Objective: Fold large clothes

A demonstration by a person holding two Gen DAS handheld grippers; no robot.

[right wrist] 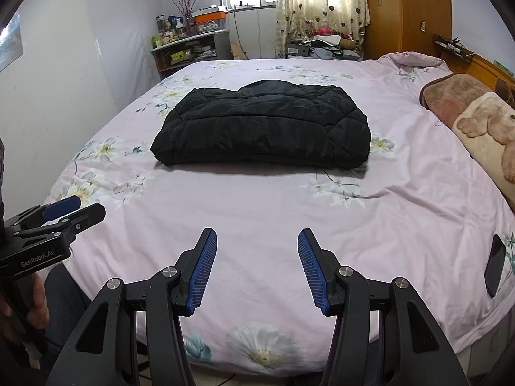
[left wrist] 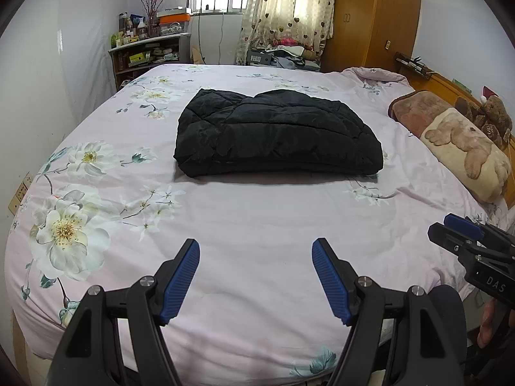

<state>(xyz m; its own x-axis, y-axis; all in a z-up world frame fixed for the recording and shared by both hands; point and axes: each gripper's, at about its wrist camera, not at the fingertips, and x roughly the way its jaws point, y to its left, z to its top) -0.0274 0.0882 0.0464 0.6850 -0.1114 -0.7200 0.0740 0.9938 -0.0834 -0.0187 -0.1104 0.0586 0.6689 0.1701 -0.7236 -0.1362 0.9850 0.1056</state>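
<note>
Left wrist view: your left gripper (left wrist: 256,251) hovers at 6 o'clock over the near part of the bed (left wrist: 257,241), its blue pads spread wide apart and holding nothing. The jacket (left wrist: 276,135) lies at 12 o'clock from the fingers, folded into a thick black bundle near the middle of the bed, well apart from both tools. It rests flat on the floral sheet, with its near edge running roughly straight across. Your right gripper (left wrist: 450,228) enters at 3 o'clock, low by the bed's edge; from this side you cannot tell how its jaws stand. A pillow (left wrist: 463,151) with a bear print sits at 2 o'clock against the headboard, clear of the jacket. A wardrobe (left wrist: 376,16) stands at 1 o'clock and a cluttered shelf (left wrist: 148,51) at 11 o'clock beyond the bed.

Right wrist view: your right gripper (right wrist: 257,241) is at 6 o'clock above the bed (right wrist: 257,199), pads parted wide, nothing between them. The jacket (right wrist: 264,125) sits at 12 o'clock, folded, untouched by either tool. Your left gripper (right wrist: 80,209) shows at 9 o'clock near the bed's edge. A dark phone (right wrist: 495,263) lies on the sheet at 4 o'clock. The pillow (right wrist: 476,122) is at 2 o'clock.
</note>
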